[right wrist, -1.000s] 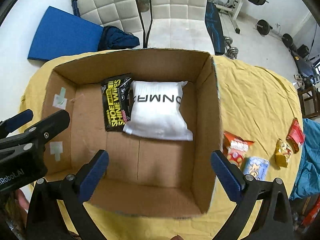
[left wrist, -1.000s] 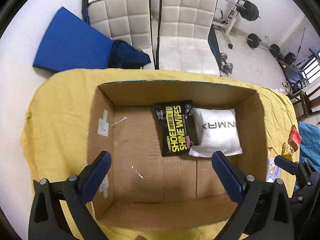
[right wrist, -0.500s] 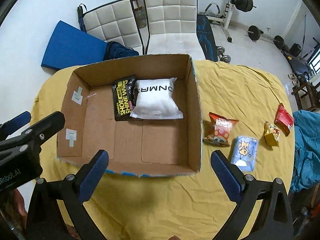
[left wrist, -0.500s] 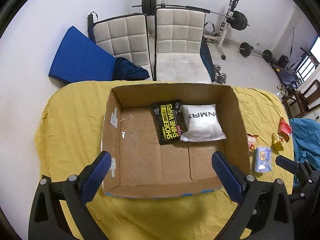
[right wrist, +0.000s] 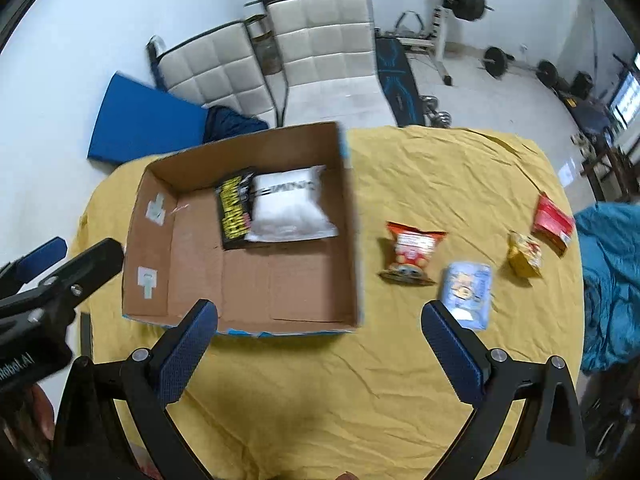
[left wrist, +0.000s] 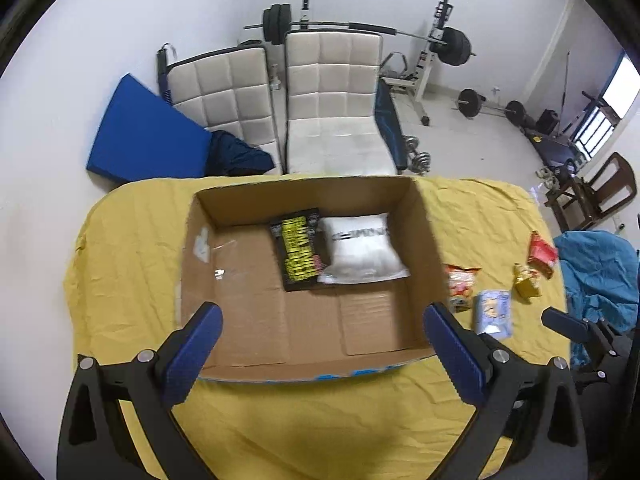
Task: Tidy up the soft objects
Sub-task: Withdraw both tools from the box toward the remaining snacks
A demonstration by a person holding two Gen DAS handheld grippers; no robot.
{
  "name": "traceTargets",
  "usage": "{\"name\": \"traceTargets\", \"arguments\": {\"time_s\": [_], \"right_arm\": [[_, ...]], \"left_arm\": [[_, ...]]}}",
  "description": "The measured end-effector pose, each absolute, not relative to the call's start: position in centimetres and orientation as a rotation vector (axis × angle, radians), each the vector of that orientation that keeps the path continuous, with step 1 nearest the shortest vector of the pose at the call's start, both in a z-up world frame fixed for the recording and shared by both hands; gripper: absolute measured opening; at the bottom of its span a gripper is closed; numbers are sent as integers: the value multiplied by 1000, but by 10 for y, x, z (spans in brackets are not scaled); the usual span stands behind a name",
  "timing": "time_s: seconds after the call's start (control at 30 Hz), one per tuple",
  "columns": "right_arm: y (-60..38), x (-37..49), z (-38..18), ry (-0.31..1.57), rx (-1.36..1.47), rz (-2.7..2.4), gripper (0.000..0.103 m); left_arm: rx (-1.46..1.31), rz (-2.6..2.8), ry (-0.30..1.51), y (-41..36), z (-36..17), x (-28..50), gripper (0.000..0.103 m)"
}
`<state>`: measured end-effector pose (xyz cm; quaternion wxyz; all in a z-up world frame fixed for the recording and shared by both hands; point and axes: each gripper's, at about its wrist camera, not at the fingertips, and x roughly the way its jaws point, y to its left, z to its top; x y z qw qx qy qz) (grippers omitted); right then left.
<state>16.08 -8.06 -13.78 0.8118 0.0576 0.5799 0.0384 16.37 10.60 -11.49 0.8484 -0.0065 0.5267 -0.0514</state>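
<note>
An open cardboard box (left wrist: 428, 236) (right wrist: 352, 240) stands on the yellow-covered table. Inside lie a black and yellow shoe-wipes pack (left wrist: 298, 254) (right wrist: 234, 212) and a white pouch (left wrist: 360, 250) (right wrist: 290, 208). Right of the box lie an orange snack bag (right wrist: 412, 250) (left wrist: 460, 280), a light blue pack (right wrist: 468, 290) (left wrist: 494, 310), a yellow packet (right wrist: 524, 258) (left wrist: 528, 284) and a red packet (right wrist: 554, 224) (left wrist: 542, 252). My left gripper (left wrist: 320, 344) is open and empty above the box's near edge. My right gripper (right wrist: 320, 336) is open and empty, above the cloth in front of the box and the light blue pack.
A teal cloth (right wrist: 608, 280) hangs at the table's right edge. Behind the table stand two white padded chairs (left wrist: 332, 100), a blue mat (left wrist: 140, 136) and weight equipment (left wrist: 448, 48). The left gripper shows at the left of the right wrist view (right wrist: 48, 280).
Both grippers have pulled back and up from over the box, so the whole box and the table show. The right gripper has also shifted right, toward the loose packets.
</note>
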Motion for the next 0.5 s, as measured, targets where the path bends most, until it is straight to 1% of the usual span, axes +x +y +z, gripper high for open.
{"name": "traceTargets", "arguments": {"time_s": [0.17,0.27,0.37,0.5], "right_arm": [[-167,151,-133,1231,209,-30,103],[-238,148,-135,1228,254,-128,103],[-300,147,-142,1233,287,-212,103],[-382,154,-161,1256,337,-280,103]], "left_arm": [[12,-182,1105,48,-104,177,103],[41,-256,1144,-1,-109,192,103],[91,-321,1211,-57,-130,211,103],[186,-333,1318,-115,-177,236,103]]}}
